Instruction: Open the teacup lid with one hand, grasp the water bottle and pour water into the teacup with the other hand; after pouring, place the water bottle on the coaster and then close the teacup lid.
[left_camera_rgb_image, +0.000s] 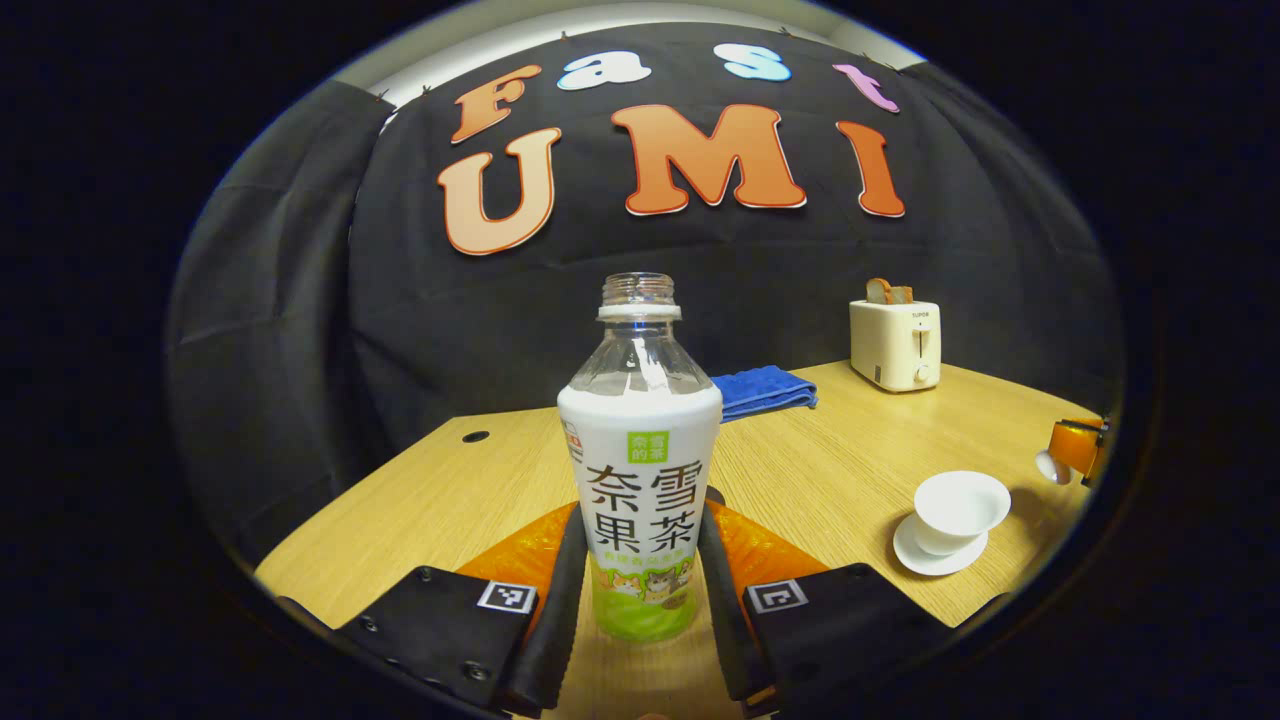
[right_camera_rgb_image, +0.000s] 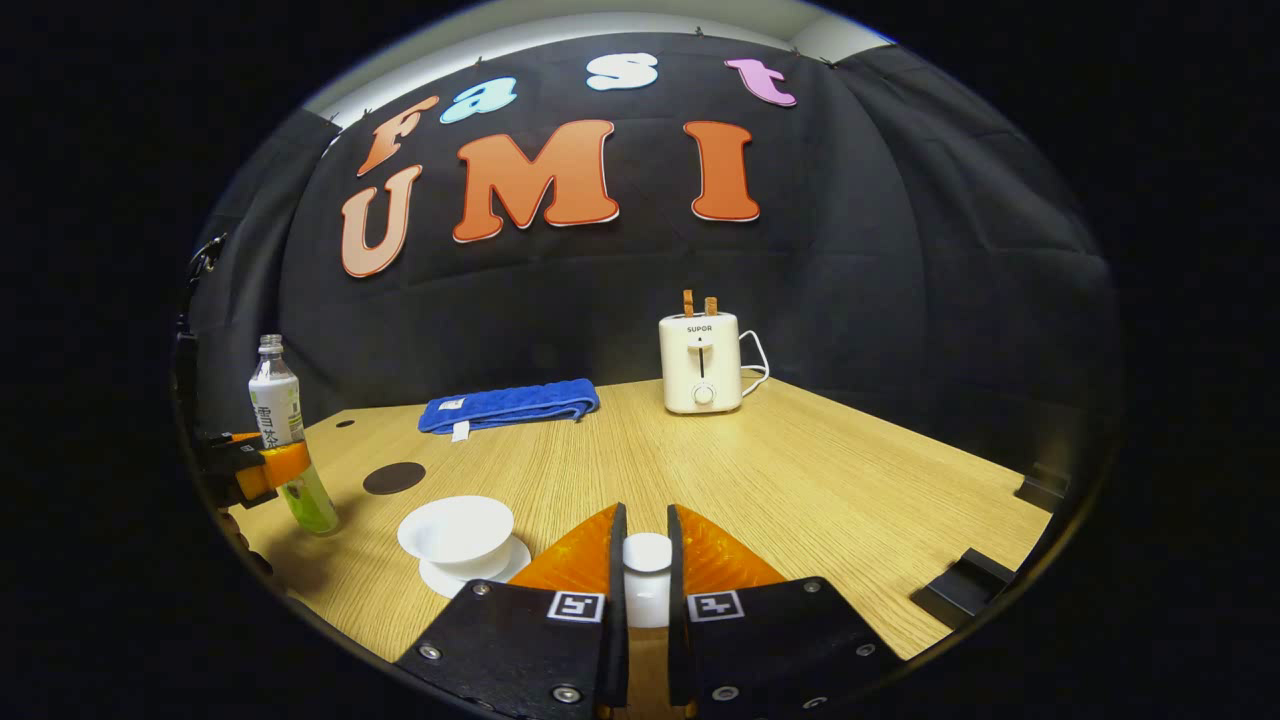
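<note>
An uncapped clear water bottle (left_camera_rgb_image: 640, 470) with a white and green label stands upright between the fingers of my left gripper (left_camera_rgb_image: 640, 590), which is shut on its lower body. The open white teacup (left_camera_rgb_image: 958, 510) on its saucer sits to the right on the table. In the right gripper view the same bottle (right_camera_rgb_image: 283, 440) is far left with the other gripper on it, the teacup (right_camera_rgb_image: 458, 533) is near left, and a dark round coaster (right_camera_rgb_image: 394, 478) lies behind it. My right gripper (right_camera_rgb_image: 646, 585) is shut on the white teacup lid (right_camera_rgb_image: 647, 575) by its knob.
A cream toaster (right_camera_rgb_image: 701, 362) with toast stands at the back of the wooden table (right_camera_rgb_image: 820, 480). A folded blue towel (right_camera_rgb_image: 510, 404) lies at the back left. Small black objects (right_camera_rgb_image: 965, 587) sit at the table's right edge.
</note>
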